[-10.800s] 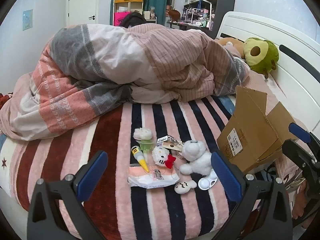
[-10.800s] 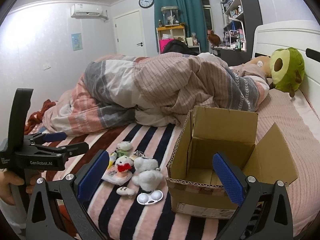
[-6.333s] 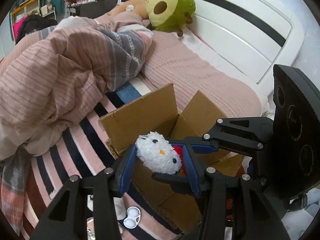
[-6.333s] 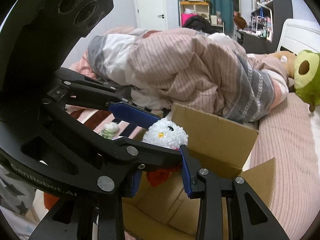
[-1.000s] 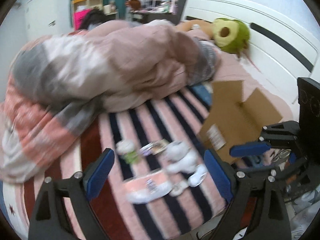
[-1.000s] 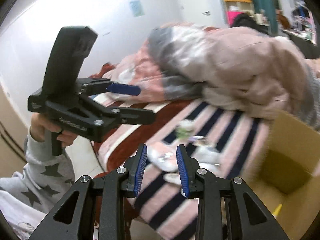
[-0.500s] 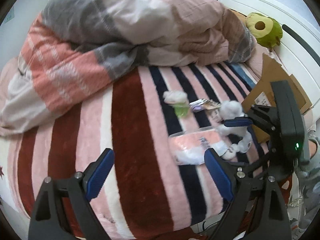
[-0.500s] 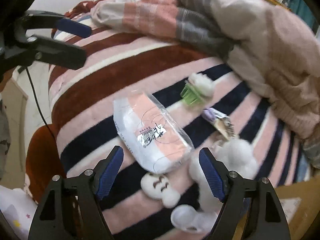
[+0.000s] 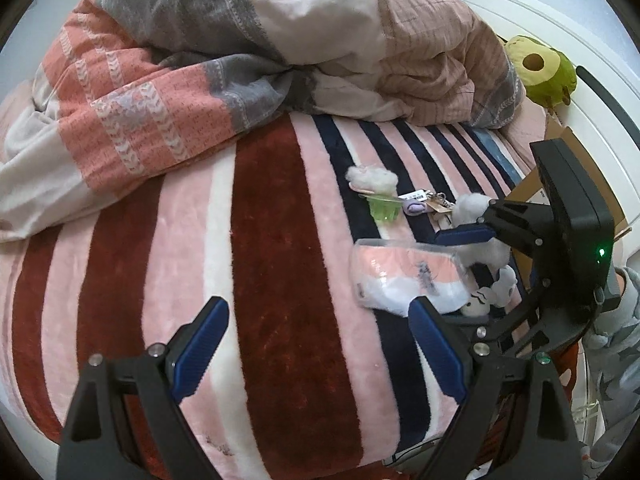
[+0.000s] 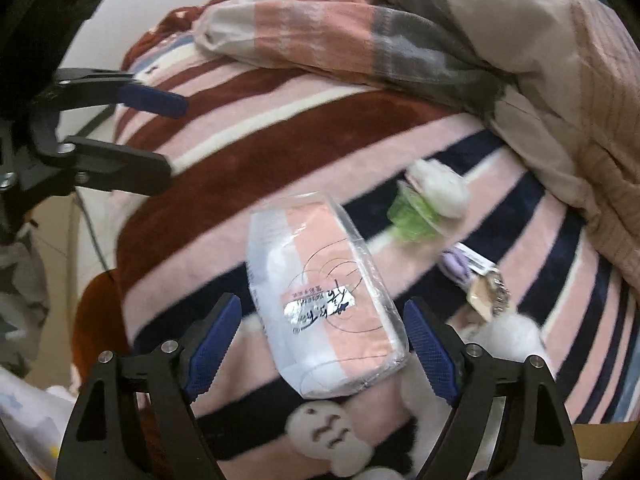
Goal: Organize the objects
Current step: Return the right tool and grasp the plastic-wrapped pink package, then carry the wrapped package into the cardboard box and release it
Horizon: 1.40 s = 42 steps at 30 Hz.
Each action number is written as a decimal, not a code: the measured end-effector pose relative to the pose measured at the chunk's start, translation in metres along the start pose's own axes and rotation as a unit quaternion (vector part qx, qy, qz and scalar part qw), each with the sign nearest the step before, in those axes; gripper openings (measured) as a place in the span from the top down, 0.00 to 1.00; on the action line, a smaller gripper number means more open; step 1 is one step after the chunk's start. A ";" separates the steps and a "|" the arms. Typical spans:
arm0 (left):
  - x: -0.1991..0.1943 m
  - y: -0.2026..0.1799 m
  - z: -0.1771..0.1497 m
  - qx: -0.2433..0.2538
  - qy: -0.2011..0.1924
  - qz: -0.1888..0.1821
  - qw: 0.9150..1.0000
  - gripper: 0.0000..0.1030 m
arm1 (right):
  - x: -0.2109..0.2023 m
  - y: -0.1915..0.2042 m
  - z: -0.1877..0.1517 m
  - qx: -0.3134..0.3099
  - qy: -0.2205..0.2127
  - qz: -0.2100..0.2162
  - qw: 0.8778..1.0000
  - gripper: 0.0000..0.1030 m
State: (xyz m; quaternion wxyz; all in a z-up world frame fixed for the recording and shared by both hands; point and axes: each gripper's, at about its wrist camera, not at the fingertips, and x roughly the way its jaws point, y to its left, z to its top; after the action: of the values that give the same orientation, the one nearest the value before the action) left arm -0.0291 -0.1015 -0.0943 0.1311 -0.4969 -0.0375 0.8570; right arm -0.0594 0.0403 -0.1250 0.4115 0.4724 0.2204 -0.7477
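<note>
A clear packet with pink and white contents (image 10: 320, 300) lies on the striped blanket (image 10: 280, 128), between the fingers of my right gripper (image 10: 322, 344). Its jaws are opening and the pads stand clear of the packet's sides. In the left wrist view the right gripper (image 9: 456, 260) hangs over the same packet (image 9: 400, 280). My left gripper (image 9: 316, 340) is open over bare blanket to the left of the packet, with nothing in it. Close by lie a green cup toy with a fluffy white top (image 10: 424, 204), a tagged keychain (image 10: 476, 276), a white plush bear (image 10: 508, 340) and a small white plush with a face (image 10: 324, 432).
A cardboard box (image 9: 532, 196) stands at the bed's right side, mostly hidden behind the right gripper. A bunched duvet (image 9: 240, 40) fills the far half of the bed, with an avocado plush (image 9: 540, 68) by the white headboard. The bed's near edge is just below both grippers.
Both grippers have come down toward the bed. The right gripper's jaws went from nearly shut to wide and now straddle the packet. Left jaws unchanged.
</note>
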 end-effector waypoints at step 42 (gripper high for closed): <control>-0.015 -0.043 0.010 0.003 -0.014 -0.049 0.999 0.14 | -0.033 0.029 0.010 -0.031 -0.034 -0.017 0.999 0.73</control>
State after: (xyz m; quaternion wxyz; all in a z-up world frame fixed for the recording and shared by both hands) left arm -0.0230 -0.0637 -0.0683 0.1743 -0.4821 -0.0611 0.8564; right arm -0.0333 0.0299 -0.0898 0.4200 0.4302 0.2375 -0.7630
